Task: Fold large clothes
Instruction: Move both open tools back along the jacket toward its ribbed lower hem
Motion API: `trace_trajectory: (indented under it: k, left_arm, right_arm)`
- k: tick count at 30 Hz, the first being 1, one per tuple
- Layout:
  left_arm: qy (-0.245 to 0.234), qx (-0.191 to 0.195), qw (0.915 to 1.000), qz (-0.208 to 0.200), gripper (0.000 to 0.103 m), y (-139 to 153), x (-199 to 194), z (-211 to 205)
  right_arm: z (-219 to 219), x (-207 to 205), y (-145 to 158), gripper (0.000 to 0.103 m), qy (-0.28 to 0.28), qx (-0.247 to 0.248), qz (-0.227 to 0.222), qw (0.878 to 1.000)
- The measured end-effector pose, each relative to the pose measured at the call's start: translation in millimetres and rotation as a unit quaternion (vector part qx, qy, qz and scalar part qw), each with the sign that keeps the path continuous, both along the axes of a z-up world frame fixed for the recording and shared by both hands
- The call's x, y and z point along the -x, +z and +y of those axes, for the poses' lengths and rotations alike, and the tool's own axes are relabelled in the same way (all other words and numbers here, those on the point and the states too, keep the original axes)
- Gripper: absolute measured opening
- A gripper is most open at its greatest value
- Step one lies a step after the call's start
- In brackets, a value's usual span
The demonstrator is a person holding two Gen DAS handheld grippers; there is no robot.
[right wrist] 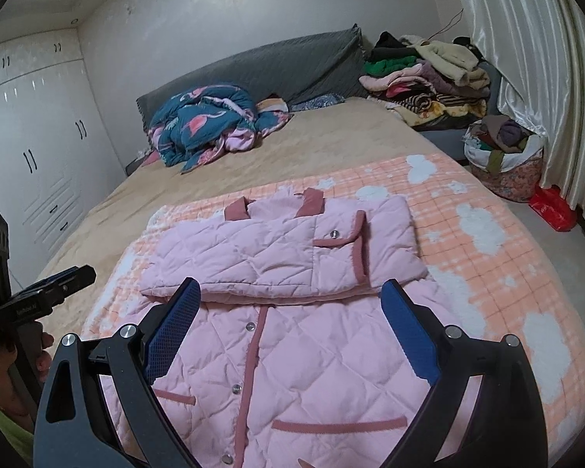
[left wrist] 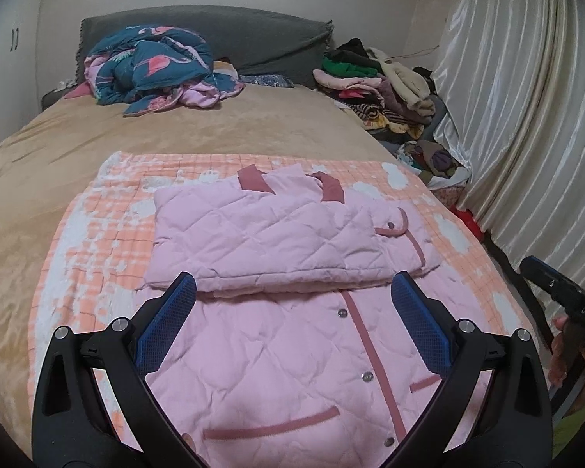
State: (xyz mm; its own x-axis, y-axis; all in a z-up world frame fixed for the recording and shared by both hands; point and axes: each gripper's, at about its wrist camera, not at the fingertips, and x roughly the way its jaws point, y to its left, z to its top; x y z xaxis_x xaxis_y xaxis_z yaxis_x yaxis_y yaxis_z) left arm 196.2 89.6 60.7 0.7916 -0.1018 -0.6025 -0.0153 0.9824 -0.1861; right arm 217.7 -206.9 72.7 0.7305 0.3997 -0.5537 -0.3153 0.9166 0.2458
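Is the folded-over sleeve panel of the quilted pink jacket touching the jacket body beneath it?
Touching. In the right wrist view the folded sleeve panel lies flat on the jacket body, its edge pressed down without a gap.

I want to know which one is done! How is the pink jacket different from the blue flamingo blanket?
The pink jacket lies flat and partly folded on the checked blanket near both open grippers; the flamingo blanket sits crumpled in a heap by the headboard. The jacket is plain pink with darker pink trim and snaps; the flamingo blanket is dark blue with pink flamingos. Both look soft and padded, and both are on the bed.
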Motion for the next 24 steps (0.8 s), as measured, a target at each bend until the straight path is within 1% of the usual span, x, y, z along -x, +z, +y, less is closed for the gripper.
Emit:
trace_trajectory:
  k: [6, 11, 19, 24]
  left_arm:
    - [-0.006, -0.006, 0.9999, -0.007, 0.094, 6, 18, -11]
    - [-0.015, 0.001, 0.9999, 0.003, 0.094, 5, 27, -18]
    - [-0.014, 0.000, 0.9999, 0.001, 0.094, 9, 47, -26]
    - [-0.012, -0.003, 0.9999, -0.003, 0.094, 8, 58, -28]
  right_arm:
    - [-18, 19, 3, 0.093, -0.009, -0.002, -0.003, 1.000]
    - [-29, 34, 4, 0.093, -0.011, -0.004, -0.008, 1.000]
    - [-43, 57, 8, 0.093, -0.011, -0.013, -0.014, 1.000]
    - [-46, 62, 8, 0.093, -0.013, -0.013, -0.013, 1.000]
